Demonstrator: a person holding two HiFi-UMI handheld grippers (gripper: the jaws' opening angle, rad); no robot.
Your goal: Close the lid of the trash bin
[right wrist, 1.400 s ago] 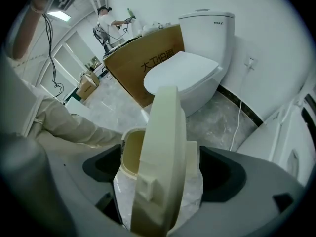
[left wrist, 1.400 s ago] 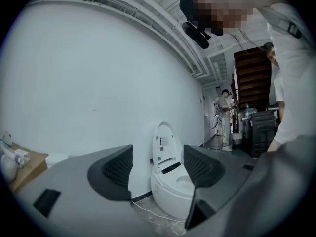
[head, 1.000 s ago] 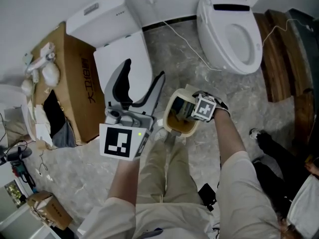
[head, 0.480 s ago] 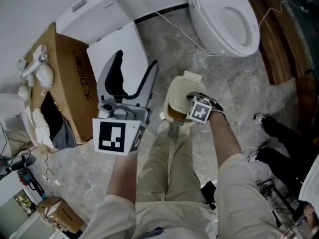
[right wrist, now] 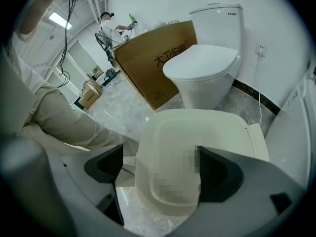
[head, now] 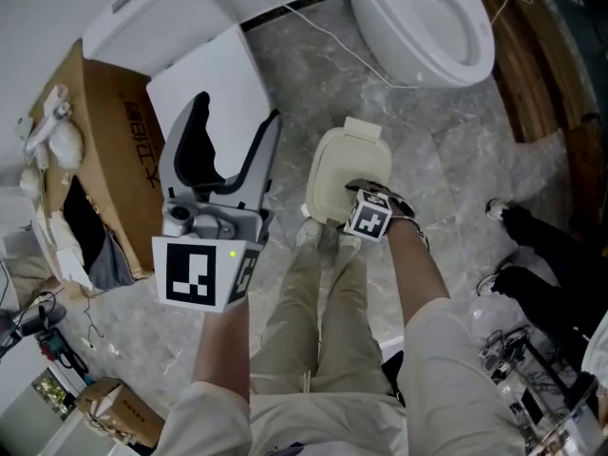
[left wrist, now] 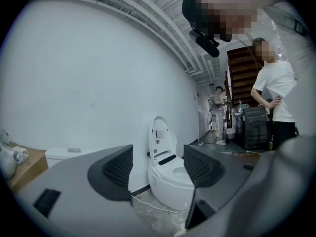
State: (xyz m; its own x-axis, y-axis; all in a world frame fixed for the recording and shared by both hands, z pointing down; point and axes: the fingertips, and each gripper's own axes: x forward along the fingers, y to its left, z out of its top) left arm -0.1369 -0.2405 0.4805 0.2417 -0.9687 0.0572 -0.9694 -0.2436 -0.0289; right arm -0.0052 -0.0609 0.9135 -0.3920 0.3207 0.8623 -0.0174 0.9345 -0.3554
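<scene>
Grey marble floor lies open around the trash bin, which stands at the person's feet between 2 toilets. The closed toilet is near on the left, beside a cardboard box; the open toilet is well apart ahead. The bin's lid lies flat, down on the bin. The right gripper hangs over the lid's near edge, jaws wide apart, clamping nothing. The left gripper is level, jaws apart, empty.

Beige trousers, pale short sleeves, grey left gripper, right gripper, black pads, black-and-white marker cubes, 1 green light
</scene>
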